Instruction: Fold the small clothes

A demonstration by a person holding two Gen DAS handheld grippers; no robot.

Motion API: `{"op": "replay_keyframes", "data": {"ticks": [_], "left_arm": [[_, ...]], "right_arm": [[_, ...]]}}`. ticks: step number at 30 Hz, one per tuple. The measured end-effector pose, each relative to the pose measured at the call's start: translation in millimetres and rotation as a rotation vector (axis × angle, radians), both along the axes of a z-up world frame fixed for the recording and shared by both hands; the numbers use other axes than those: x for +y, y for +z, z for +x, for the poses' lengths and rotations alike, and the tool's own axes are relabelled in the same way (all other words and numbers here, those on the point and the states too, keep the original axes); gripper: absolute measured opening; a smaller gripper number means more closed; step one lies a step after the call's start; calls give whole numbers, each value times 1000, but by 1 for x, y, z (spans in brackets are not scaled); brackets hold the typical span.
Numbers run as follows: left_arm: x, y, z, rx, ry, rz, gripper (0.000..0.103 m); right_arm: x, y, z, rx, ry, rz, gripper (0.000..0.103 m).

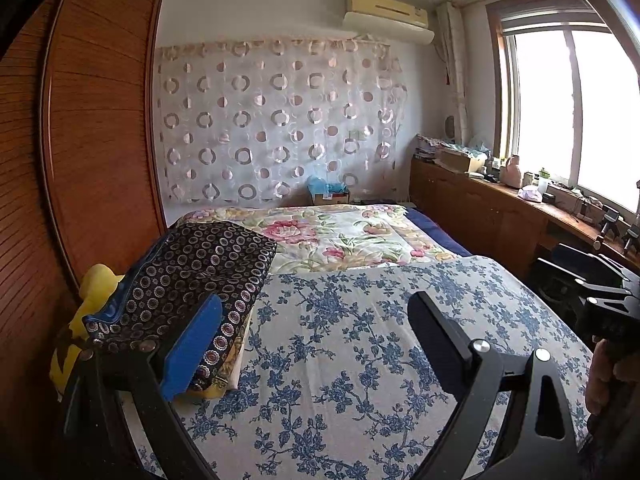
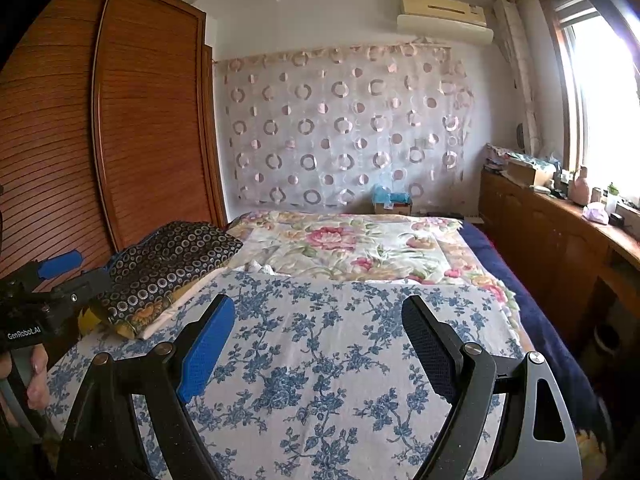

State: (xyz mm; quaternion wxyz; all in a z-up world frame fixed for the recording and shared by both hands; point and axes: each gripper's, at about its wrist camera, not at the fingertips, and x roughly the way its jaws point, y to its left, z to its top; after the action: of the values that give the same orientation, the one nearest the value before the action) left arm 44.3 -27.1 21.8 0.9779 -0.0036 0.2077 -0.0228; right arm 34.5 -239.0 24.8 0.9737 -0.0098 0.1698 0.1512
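Both grippers hover with fingers spread wide, nothing between them: left gripper (image 1: 316, 344), right gripper (image 2: 318, 346), held level over the blue-flowered sheet (image 2: 340, 360), seemingly poised over a flat working surface. The only folded cloth, a dark ring-patterned bundle (image 1: 192, 276), sits ahead-left; whether it's the clothing, I can't tell.

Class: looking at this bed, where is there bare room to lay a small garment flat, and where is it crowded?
Free: the blue-flowered white sheet, between the dark ring-patterned folded cloth and the navy bed edge. Crowded: that left corner and the cluttered wooden window counter.
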Motion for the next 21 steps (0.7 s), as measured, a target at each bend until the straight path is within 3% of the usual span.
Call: {"op": "replay_keyframes", "data": {"ticks": [21], "left_arm": [[1, -2, 0, -2, -1, 0, 95]], "right_arm": [[-3, -2, 1, 2, 2, -1, 87]]}}
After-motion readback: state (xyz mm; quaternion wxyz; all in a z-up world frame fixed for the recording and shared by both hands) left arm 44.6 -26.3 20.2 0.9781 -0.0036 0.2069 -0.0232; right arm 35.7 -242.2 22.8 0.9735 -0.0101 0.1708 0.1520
